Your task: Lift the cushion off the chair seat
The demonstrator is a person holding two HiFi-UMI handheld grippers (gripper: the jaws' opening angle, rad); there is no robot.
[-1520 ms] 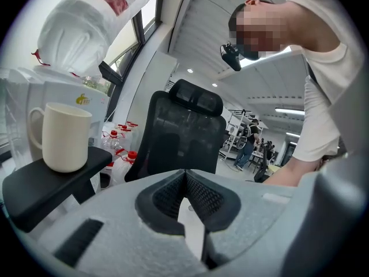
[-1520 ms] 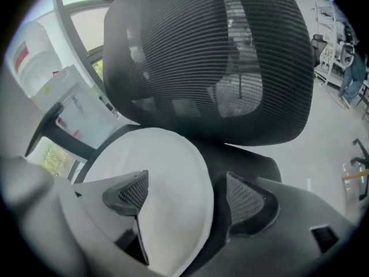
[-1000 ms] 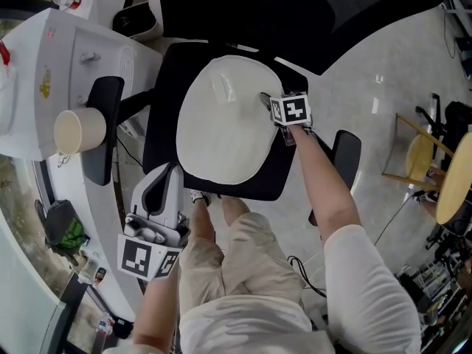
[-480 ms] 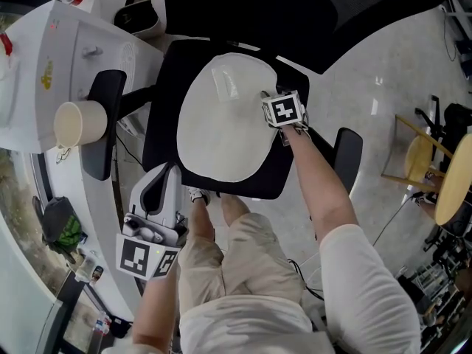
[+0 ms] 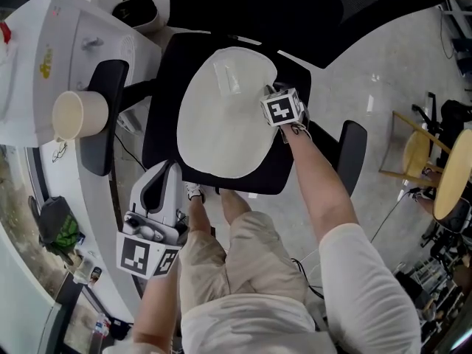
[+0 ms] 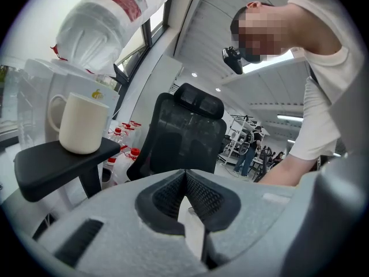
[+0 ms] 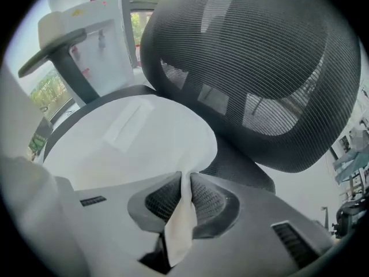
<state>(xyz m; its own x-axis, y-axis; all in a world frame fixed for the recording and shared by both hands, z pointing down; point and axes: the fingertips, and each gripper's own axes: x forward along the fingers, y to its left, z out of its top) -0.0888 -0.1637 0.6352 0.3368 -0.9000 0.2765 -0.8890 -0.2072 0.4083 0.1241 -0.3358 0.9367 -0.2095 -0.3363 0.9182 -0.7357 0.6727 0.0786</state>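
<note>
My right claw [image 7: 185, 183] has just been closing and now pinches the edge of the white cushion [image 5: 221, 116], which lies on the chair seat [image 5: 163, 98]; I should raise it slowly, straight up, keeping that pinch firm

Left claw [image 5: 169, 169] shut, held low, right claw [image 5: 268, 91] steeply downturned, jaws just closing on cushion [image 5: 221, 124] edge
</note>
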